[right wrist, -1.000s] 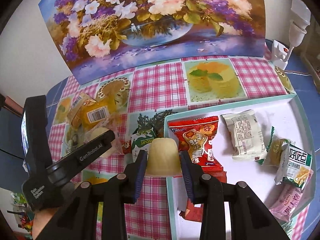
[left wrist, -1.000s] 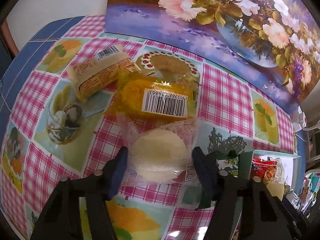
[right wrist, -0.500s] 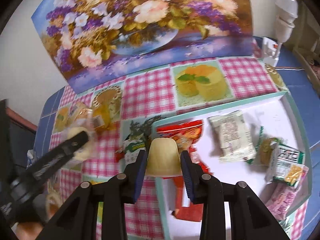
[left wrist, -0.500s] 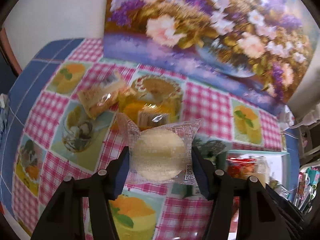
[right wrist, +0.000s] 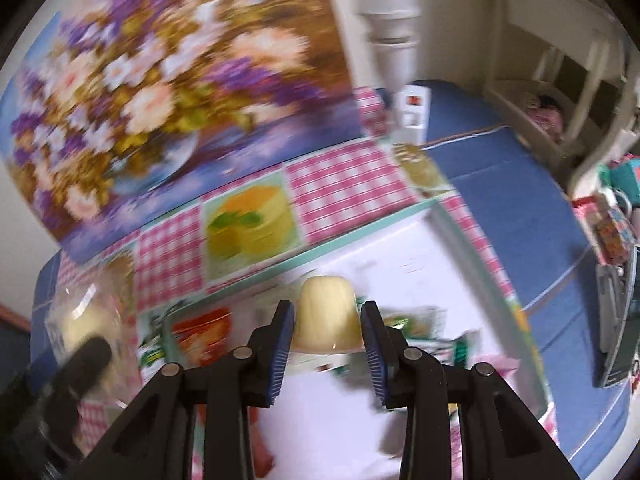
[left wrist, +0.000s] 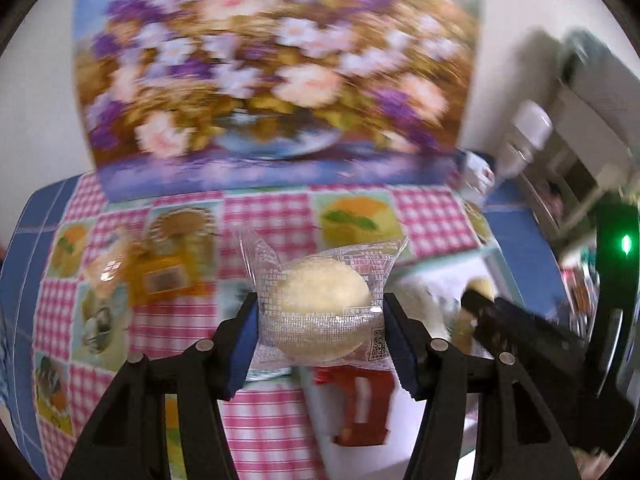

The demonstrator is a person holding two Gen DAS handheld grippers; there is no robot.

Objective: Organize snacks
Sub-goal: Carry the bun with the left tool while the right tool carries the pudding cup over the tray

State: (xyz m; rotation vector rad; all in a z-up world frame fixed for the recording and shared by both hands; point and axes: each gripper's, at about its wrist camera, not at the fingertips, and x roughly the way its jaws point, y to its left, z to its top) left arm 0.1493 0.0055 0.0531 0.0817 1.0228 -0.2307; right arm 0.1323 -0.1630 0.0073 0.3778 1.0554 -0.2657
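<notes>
Within 1 second our left gripper (left wrist: pixel 320 320) went from straddling the wrapped round cake (left wrist: pixel 320 312) on the checked tablecloth (left wrist: pixel 260 216) to carrying it clear of the cloth, its blue pads pressed against both sides of the clear wrapper. The view swung right as well: the 2 packets left behind, an orange one with a barcode (left wrist: pixel 160 280) and a paler one (left wrist: pixel 108 268) just beside it, sat well off to the left, blurred.

Our right gripper (right wrist: pixel 326 328) kept its narrow clamp on the pale pudding cup (right wrist: pixel 326 316) throughout, but it had travelled from the near-left corner of the white tray (right wrist: pixel 420 256) to a spot above the tray's interior. Below it we could make out the red packet (right wrist: pixel 200 332) and some green-and-white wrappers (right wrist: pixel 416 332), too smeared by motion to read.

We judged that both snacks were in mid-transfer, neither yet set down. The pudding looked closest to release, since it hung over bare tray floor; the cake needed to cross the teal rim (right wrist: pixel 320 248) first. With 2 packets waiting on the cloth, we reckoned the sorting was well along but unfinished.
</notes>
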